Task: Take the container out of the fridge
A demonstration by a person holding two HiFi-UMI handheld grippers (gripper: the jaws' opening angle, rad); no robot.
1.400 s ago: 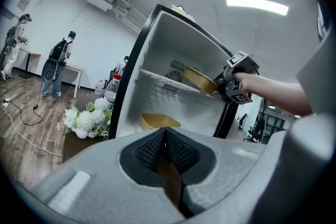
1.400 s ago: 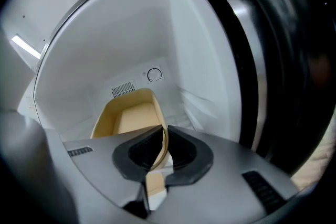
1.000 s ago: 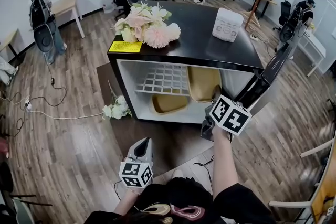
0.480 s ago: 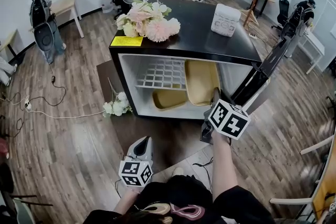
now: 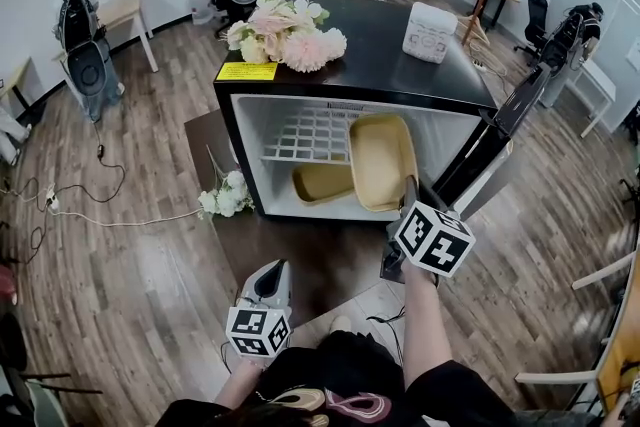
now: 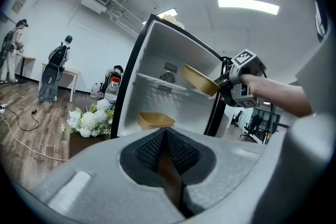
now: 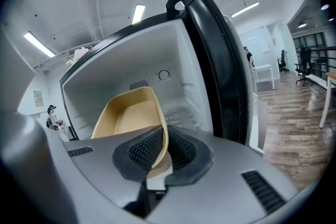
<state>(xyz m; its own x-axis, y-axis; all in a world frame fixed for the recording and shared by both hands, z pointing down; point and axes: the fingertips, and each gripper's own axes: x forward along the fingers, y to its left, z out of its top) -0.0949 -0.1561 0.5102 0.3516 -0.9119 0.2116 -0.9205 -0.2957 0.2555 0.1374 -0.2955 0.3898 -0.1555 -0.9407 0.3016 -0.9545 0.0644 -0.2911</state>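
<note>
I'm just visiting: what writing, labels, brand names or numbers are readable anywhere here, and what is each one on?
Nothing here is legible enough to quote.
Yellow label on the front edge of the fridge top: dark print, too small to read.
Label on the bottle beside the fridge: blurred, unreadable.
Right marker cube and left marker cube: black-and-white square patterns only, no letters or numbers.
</note>
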